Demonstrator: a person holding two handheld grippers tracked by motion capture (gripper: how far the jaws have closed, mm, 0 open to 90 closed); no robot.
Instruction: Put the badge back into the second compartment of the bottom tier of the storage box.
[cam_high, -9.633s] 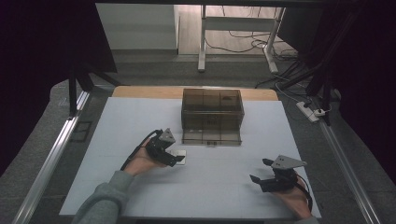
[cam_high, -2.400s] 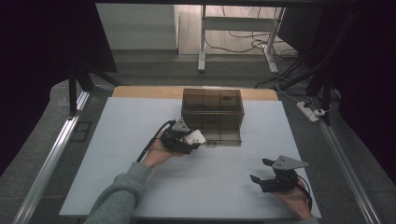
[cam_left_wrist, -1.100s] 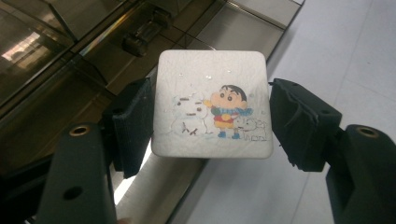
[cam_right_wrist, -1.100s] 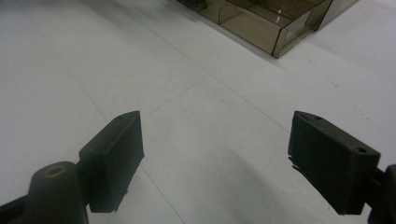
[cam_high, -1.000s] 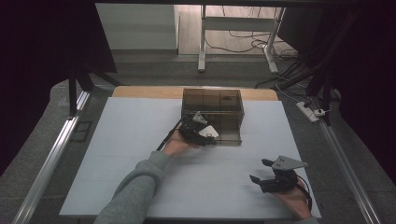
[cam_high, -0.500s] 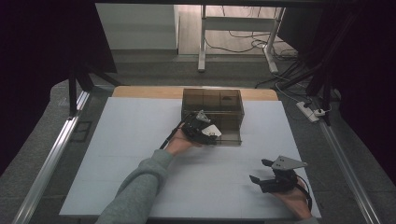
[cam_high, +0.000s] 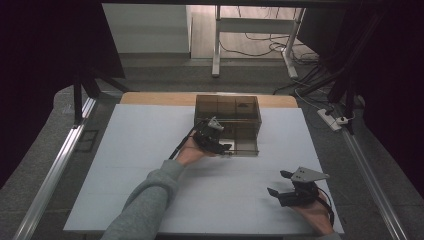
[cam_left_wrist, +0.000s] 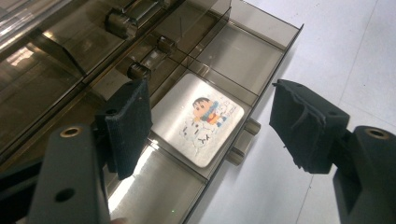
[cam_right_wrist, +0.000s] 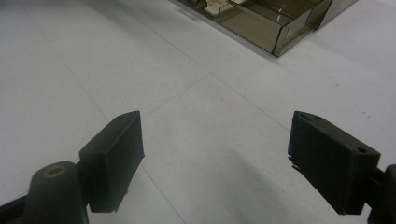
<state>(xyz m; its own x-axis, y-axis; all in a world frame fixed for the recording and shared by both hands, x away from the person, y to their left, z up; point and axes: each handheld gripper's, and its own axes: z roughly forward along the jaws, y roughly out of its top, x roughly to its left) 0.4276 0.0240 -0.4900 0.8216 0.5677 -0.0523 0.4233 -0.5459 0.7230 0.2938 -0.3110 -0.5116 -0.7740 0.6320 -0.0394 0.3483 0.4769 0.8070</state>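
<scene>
Smoked translucent box (cam_high: 228, 122) is seen at the far middle of the white table (cam_high: 125, 165), its back wall close to the table's far edge, with one drawer (cam_left_wrist: 219, 88) pulled out toward the person. One square card (cam_left_wrist: 200, 118) with a cartoon figure printed on it lies flat in the middle compartment of that drawer; the compartments on either side of it appear bare. Two small knobs (cam_left_wrist: 243, 140) are seen on the drawer's front wall, just beside the card's compartment.

One left gripper (cam_high: 212, 140) is held at the box's front left corner, over the open drawer, with its jaws spread wide and nothing between them; in the left gripper view the card is framed between the two pads without being touched. One right gripper (cam_high: 296, 189) is held well apart from the box, near the table's front right edge, its jaws also spread wide over bare surface.

Broad bare table is left between the box and the right gripper, and to the left of the box as far as the table's left edge.
</scene>
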